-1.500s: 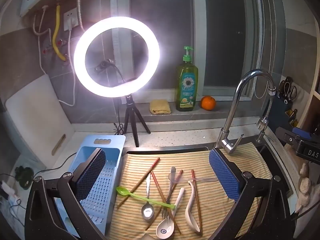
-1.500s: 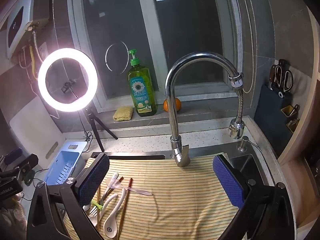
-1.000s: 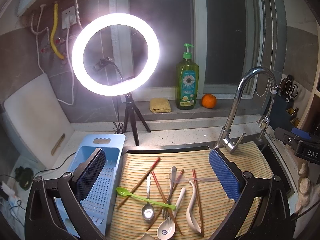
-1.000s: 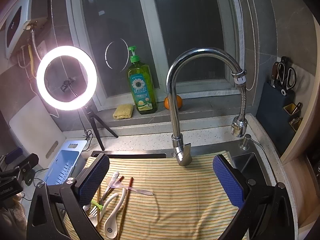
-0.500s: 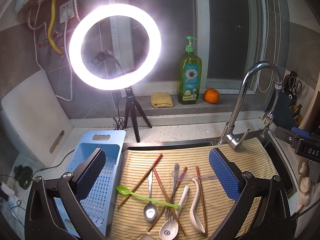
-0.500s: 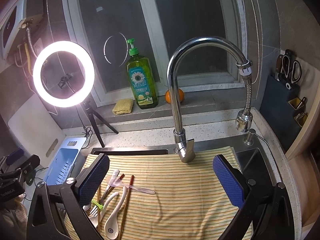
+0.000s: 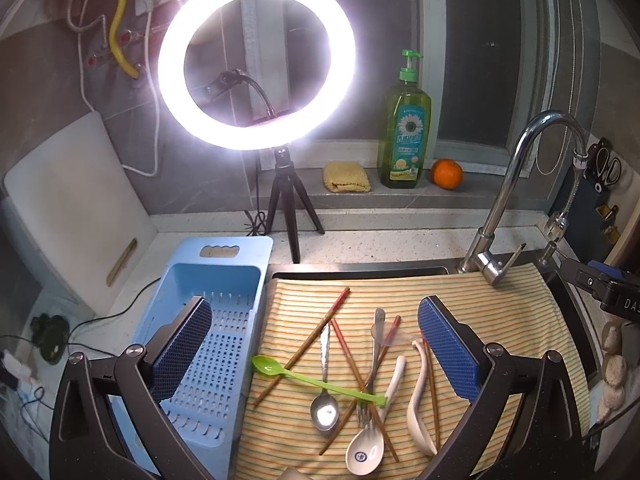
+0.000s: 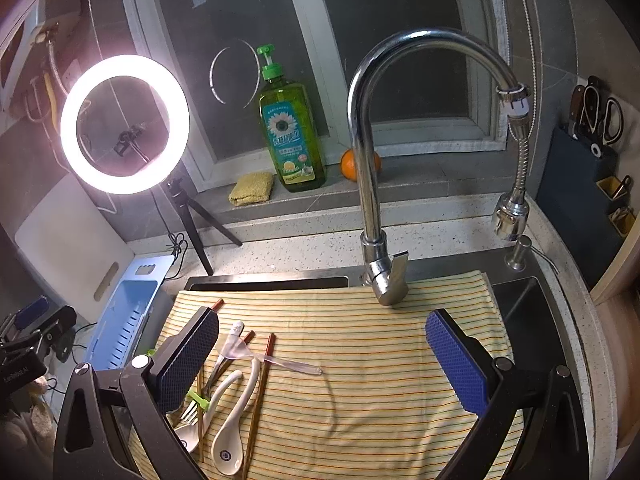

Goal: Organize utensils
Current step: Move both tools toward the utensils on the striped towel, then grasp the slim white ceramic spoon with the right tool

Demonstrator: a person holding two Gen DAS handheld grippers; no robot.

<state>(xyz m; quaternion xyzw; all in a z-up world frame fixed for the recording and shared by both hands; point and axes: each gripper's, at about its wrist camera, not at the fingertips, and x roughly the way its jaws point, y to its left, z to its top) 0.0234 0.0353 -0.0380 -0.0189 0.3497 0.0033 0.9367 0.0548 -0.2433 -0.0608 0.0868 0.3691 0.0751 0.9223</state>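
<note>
Glowing white on a black tripod: round ring light (image 7: 256, 60), standing on the speckled stone worktop (image 7: 380, 244). Behind, dark night window (image 8: 400, 40) above a grey sill (image 7: 400, 196). Grey tiled wall (image 7: 48, 92) carrying hoses and a socket. Leaning against it, white plastic cutting board (image 7: 72, 208). Arching over the sink, chrome gooseneck tap (image 8: 372, 152).

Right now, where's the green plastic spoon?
In the left wrist view the green spoon lies on the striped cloth, left of centre, bowl toward the blue basket, handle crossing the metal spoon.
</note>
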